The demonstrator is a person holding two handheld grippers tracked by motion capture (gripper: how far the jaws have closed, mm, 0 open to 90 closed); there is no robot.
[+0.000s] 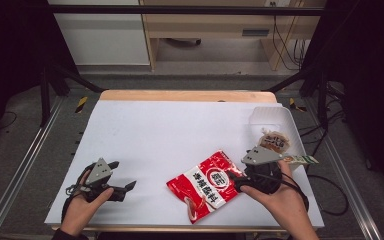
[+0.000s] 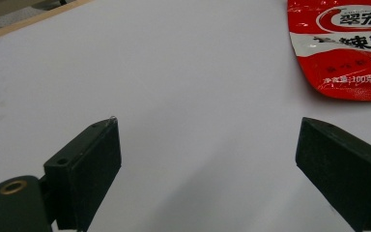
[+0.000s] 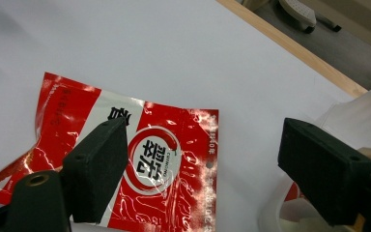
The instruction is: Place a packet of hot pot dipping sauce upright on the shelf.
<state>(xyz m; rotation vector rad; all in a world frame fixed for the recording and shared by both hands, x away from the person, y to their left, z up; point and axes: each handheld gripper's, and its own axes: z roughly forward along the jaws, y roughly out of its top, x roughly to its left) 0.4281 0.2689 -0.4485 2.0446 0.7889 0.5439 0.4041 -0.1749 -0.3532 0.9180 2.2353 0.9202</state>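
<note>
A red and white sauce packet (image 1: 207, 186) lies flat on the white table sheet (image 1: 170, 135), near its front edge and right of centre. My right gripper (image 1: 235, 181) hovers at the packet's right end, open. In the right gripper view the packet (image 3: 164, 159) sits under and between the spread jaws of that gripper (image 3: 203, 145), nearer the left jaw. My left gripper (image 1: 122, 175) rests open near the front left, well clear of the packet. In the left gripper view this gripper (image 2: 207, 145) has bare sheet between its jaws, and the packet (image 2: 348, 48) lies far off at the top right.
A white plastic tray (image 1: 267, 114) stands at the right edge, behind my right hand, holding a brown snack pack (image 1: 274, 140) and a thin green-tipped sachet (image 1: 300, 160). The tray's wall (image 3: 367, 116) is close to the right jaw. The table's wooden back edge (image 1: 185, 95) borders the sheet.
</note>
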